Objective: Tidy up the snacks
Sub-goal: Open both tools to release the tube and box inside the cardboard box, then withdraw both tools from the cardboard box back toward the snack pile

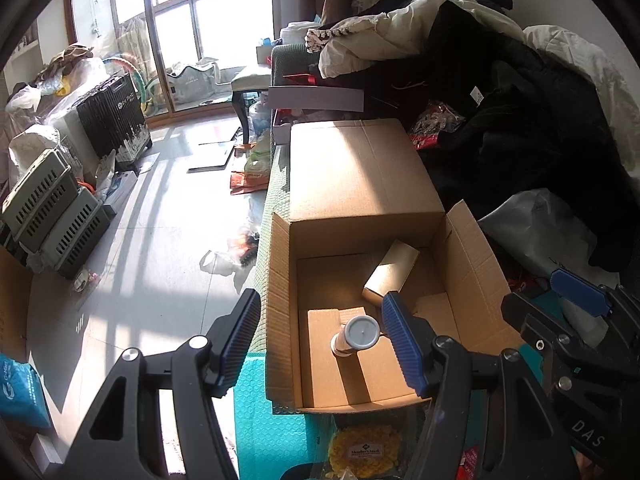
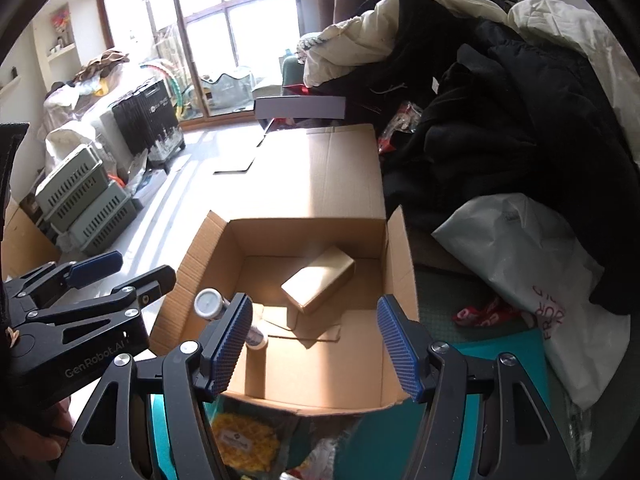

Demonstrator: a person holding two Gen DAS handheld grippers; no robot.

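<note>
An open cardboard box (image 1: 468, 264) (image 2: 400, 256) sits on a green couch. Inside it lie a gold carton (image 1: 390, 274) (image 2: 320, 284) and an upright tube with a grey lid (image 1: 360, 332) (image 2: 210, 304). My left gripper (image 1: 320, 344) is open and empty above the box's near left corner. My right gripper (image 2: 314, 344) is open and empty above the box's near edge. Each gripper shows in the other's view, the right one (image 1: 580, 300) and the left one (image 2: 96, 268). A bag of yellow snacks (image 1: 366, 450) (image 2: 246, 440) lies just in front of the box.
Teal bubble wrap (image 1: 260, 408) lies under the box's near edge. Piled coats (image 1: 520, 112) and a white plastic bag (image 2: 520, 264) fill the couch to the right. A red snack packet (image 2: 488, 312) lies by the bag. The tiled floor (image 1: 160, 240) on the left holds crates and bags.
</note>
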